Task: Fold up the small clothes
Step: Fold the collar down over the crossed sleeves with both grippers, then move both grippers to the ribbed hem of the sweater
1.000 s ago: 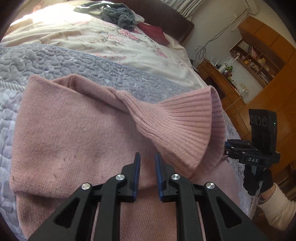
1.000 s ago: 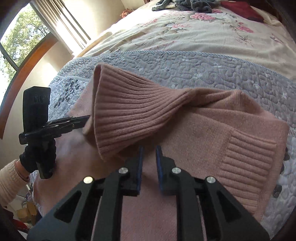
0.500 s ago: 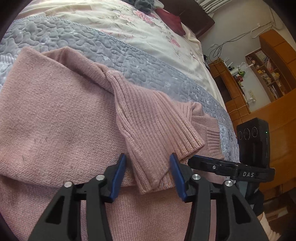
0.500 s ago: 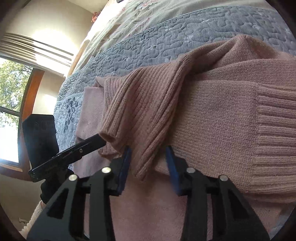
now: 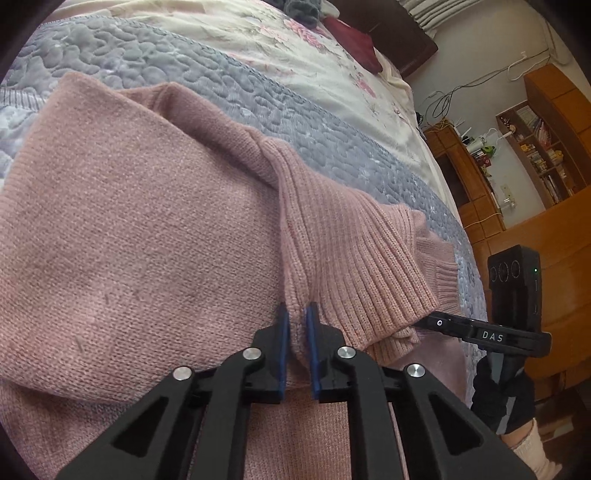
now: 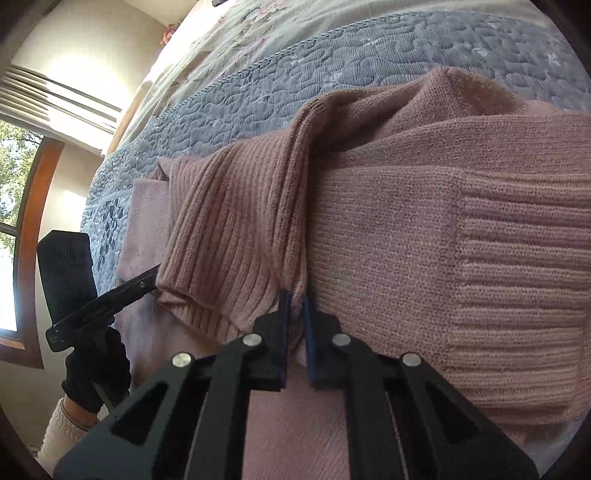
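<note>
Left wrist view: pink sweater [image 5: 140, 229] is lying spread on the grey quilted bedspread [image 5: 236, 77], filling most of the frame; its ribbed collar [image 5: 343, 251] is running from mid-frame straight down to the left gripper [image 5: 296, 325]; the blue pads [image 5: 283, 332] are pinching a narrow fold of that ribbed knit between them, jaws nearly together; right gripper [image 5: 436, 322] is showing at the right edge, its tips tucked against the collar's lower right corner, a black-gloved hand [image 5: 502, 398] holding it.

Right wrist view: right gripper [image 6: 294, 314] is sitting at the lower edge of the collar [image 6: 236, 236]; jaws are drawn close, clamping a thin ridge of the knit; a folded sleeve with ribbed cuff [image 6: 517, 280] is lying just right of the jaws, on the sweater body; left gripper [image 6: 147, 282] is poking in from the left, tips touching the collar's left corner; floral bedding [image 6: 266, 29] is sitting beyond the grey quilt.
</note>
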